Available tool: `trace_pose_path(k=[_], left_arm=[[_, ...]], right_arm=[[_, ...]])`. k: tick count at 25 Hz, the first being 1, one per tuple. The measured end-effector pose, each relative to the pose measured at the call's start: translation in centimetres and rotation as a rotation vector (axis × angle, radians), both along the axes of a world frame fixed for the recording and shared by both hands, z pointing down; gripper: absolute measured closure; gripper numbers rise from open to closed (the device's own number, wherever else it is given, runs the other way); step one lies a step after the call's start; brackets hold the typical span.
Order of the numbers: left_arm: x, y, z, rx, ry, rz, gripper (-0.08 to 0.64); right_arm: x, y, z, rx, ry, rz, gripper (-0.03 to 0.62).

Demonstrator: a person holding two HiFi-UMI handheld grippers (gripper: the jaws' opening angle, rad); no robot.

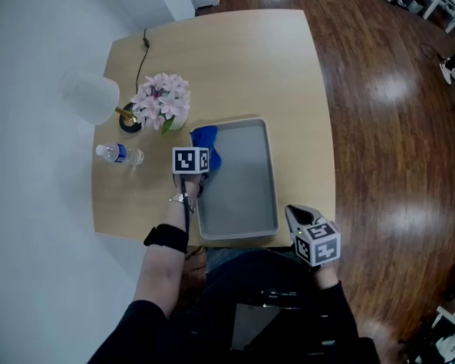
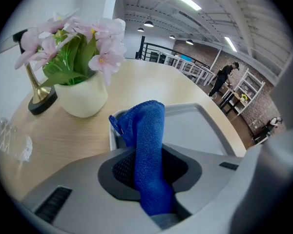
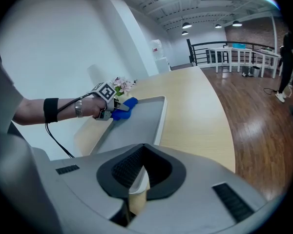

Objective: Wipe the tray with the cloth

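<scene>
Cloth [image 2: 149,150] is bunched up in the left claw [image 2: 151,179], which is clamped tight on it, with a blue fold poking out past the tips. From the head view, that cloth sits at the far left corner of the tray [image 1: 243,184], touching the grey bottom just inside the rim.

Right claw [image 3: 136,179] is at the near right corner. The tray's rim runs straight in between its jaws, and they look pinched on it, so I'd say it's pinning the tray down while the other hand scrubs.

Progress-wise, I'd call this early. The cloth covers only that one far corner, and the whole middle, the right side and the near end are bare grey. Honestly I can't spot any dirt or wet streaks, so there's no telling which bits have been done. To be safe, the whole stretch down to the near edge is left to cover.

Flowers [image 1: 161,101] and a bottle [image 1: 120,154] stand on the surface to the left of the tray, the flowers just beside that corner, so watch the elbow.
</scene>
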State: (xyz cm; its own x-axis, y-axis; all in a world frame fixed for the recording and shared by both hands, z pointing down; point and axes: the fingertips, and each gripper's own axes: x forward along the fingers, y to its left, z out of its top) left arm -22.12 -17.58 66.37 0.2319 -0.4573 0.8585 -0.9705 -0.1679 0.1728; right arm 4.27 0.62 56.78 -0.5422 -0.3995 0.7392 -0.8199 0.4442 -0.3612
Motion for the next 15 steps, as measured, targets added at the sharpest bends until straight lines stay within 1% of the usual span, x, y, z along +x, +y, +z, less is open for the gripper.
trace_pose_path(k=[4,7,15], left_arm=[[1.1,4.4,0.0,0.003,0.015,0.022,0.446],[1.9,8.5,-0.1,-0.007,0.039,0.02,0.446],[4.6,21.0,0.3,-0.085,0.101,0.057,0.446]], right_arm=[[-0.1,0.5,0.0,0.006,-0.005,0.002,0.588],[-0.2,0.7,-0.3,0.018,-0.009,0.002,0.588],[-0.9,2.3,-0.7,0.028,-0.012,-0.026,0.588]])
